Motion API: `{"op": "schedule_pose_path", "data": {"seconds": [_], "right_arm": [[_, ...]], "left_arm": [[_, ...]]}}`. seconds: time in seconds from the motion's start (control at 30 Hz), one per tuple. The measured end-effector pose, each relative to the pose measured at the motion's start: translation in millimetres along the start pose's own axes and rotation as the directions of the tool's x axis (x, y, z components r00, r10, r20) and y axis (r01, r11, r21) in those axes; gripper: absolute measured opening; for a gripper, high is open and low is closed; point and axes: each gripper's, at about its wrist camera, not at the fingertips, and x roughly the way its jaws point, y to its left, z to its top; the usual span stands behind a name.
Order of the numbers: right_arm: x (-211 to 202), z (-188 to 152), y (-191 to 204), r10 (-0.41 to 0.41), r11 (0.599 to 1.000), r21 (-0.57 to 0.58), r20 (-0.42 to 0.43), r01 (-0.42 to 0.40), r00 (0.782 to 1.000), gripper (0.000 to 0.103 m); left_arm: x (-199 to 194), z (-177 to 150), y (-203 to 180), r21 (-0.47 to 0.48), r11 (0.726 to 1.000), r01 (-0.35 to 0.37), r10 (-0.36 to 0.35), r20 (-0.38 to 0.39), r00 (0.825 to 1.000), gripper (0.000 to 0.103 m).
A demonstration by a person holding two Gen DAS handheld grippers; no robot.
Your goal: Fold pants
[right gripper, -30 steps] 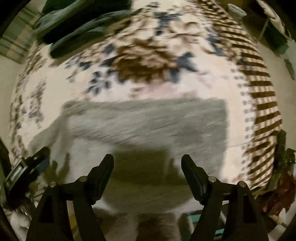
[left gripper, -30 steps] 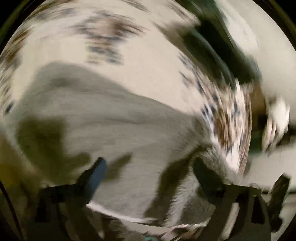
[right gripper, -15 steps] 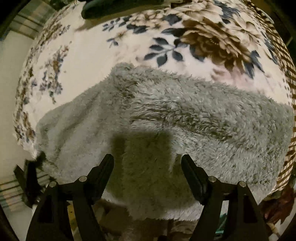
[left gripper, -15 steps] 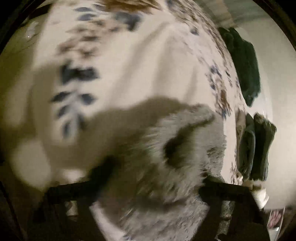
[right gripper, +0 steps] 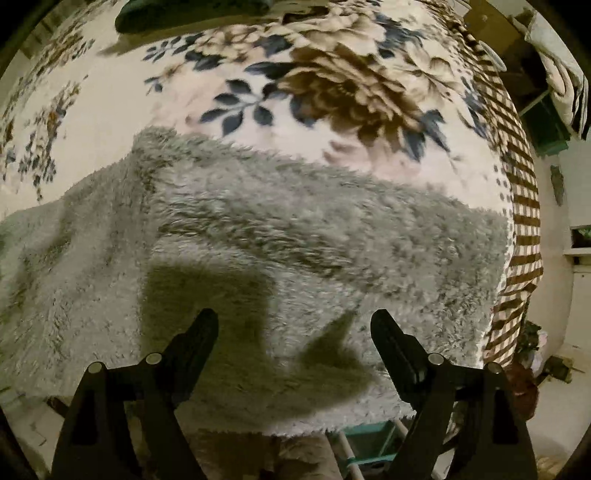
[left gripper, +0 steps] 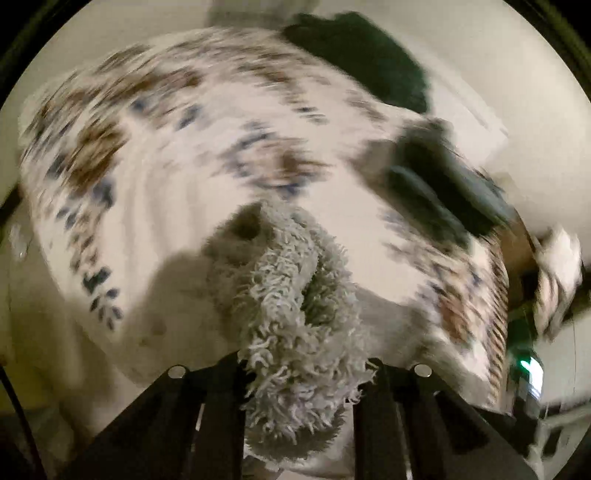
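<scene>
The grey fluffy pants (right gripper: 280, 236) lie spread across the floral blanket (right gripper: 332, 77) in the right wrist view, reaching the bed's near edge. My right gripper (right gripper: 293, 332) is open and empty just above the pants' near part, and its shadow falls on the fleece. In the blurred left wrist view my left gripper (left gripper: 299, 373) is shut on a bunched fold of the pants (left gripper: 291, 306), lifted off the blanket (left gripper: 177, 177). The rest of that fold is hidden behind the bunch.
Dark green folded clothes (left gripper: 443, 192) lie on the far side of the bed, with another dark pile (right gripper: 192, 11) at the blanket's far edge. A brown checked border (right gripper: 521, 206) marks the bed's right edge. A teal rack (right gripper: 373, 443) stands below the near edge.
My left gripper has closed on a fold of the pants and swung round with it. The right gripper stays open and has edged closer over the pants.
</scene>
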Motion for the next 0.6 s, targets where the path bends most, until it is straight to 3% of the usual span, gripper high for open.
{"op": "schedule_pose_path", "data": {"seconds": [0.1, 0.2, 0.37, 0.53, 0.6], "right_arm": [[-9.9, -3.5, -23.9, 0.045, 0.999, 0.026, 0.019, -0.045, 0.999, 0.091], [-21.3, -9.7, -63.8, 0.103, 0.991, 0.082, 0.041, -0.106, 0.994, 0.091], [-31.4, -32.7, -157.8, 0.093, 0.974, 0.200, 0.066, -0.104, 0.994, 0.091], [-6.8, -64.0, -263.0, 0.080, 0.936, 0.342, 0.028, -0.084, 0.996, 0.091], [2.7, -76.9, -296.0, 0.113, 0.907, 0.405, 0.027, -0.115, 0.993, 0.091]], "left_arm": [[-10.5, -7.8, -67.4, 0.122, 0.990, 0.071, -0.066, -0.040, 0.997, 0.012], [-7.2, -26.1, -140.9, 0.237, 0.958, 0.161, -0.138, -0.111, 0.984, 0.012], [25.4, -82.1, -254.0, 0.394, 0.868, 0.303, -0.211, -0.260, 0.942, 0.012], [92.1, -145.8, -317.6, 0.483, 0.802, 0.351, -0.159, -0.395, 0.905, 0.012], [129.5, -174.7, -330.7, 0.522, 0.781, 0.343, -0.088, -0.452, 0.888, 0.015]]}}
